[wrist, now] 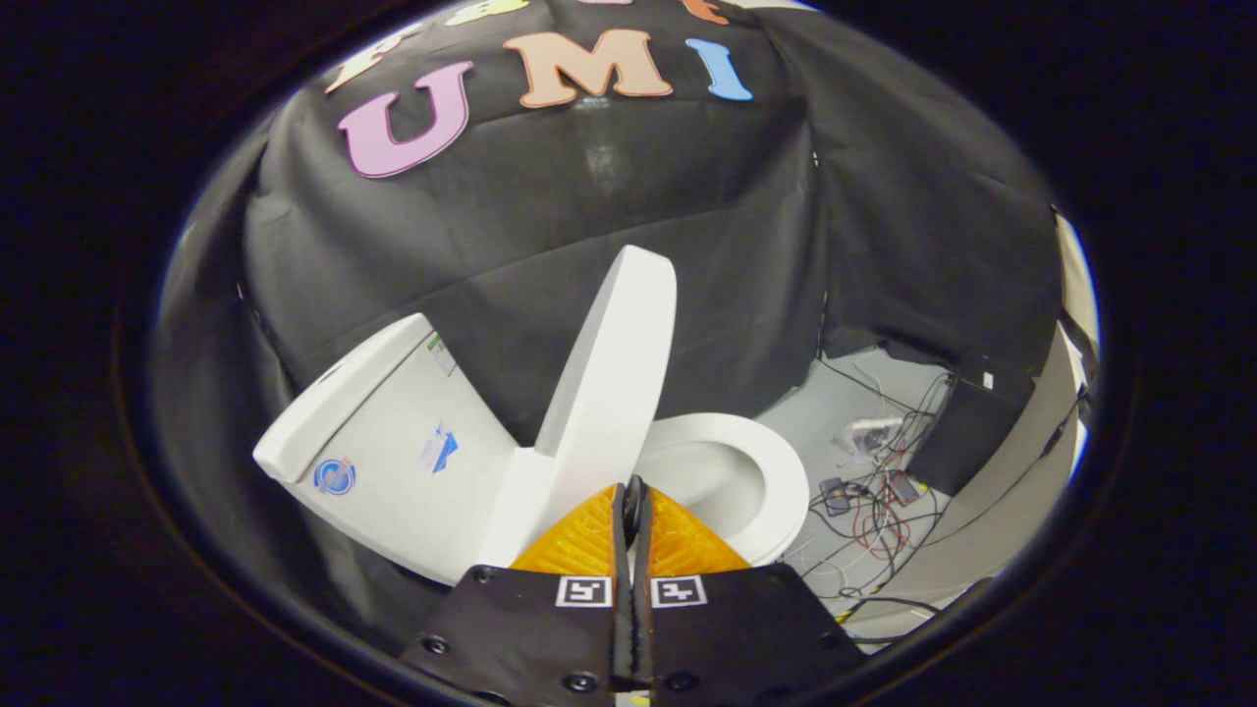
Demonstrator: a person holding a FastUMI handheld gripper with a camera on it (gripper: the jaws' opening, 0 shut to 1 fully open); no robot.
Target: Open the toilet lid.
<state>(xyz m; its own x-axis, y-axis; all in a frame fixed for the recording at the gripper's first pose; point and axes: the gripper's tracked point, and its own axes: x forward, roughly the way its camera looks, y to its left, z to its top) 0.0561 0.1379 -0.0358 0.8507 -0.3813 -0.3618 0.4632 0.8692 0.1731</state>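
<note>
Two fingers of your gripper [631, 511] sit pressed together with almost no gap between them, and nothing is caught in that thin seam, so the tongs are closed on air. Their tips point at the lower part of the toilet lid [611, 373], just ahead of them; whether they actually touch it you cannot tell from this angle, since the tips overlap the lid's base where it meets the hinge. That lid stands raised, tilted steeply up and leaning back toward the tank [388, 442], which lies to the left of the fingers and carries a couple of small stickers on its white side. To the right of the raised lid, and just beyond your fingertips, you can see the white toilet seat [761, 471] lying flat around the open bowl, its ring fully exposed. The whole toilet appears tipped in your view because the gripper is held at a slant. Further right, beyond the seat, a tangle of cables [879, 501] in red, black and white sprawls over the pale floor [835, 393], with a few small devices among them and a dark box [967, 432] close to the wall. Behind everything hangs the black cloth [589, 216] of the booth, creased and draped down to the floor behind the tank and lid.
</note>
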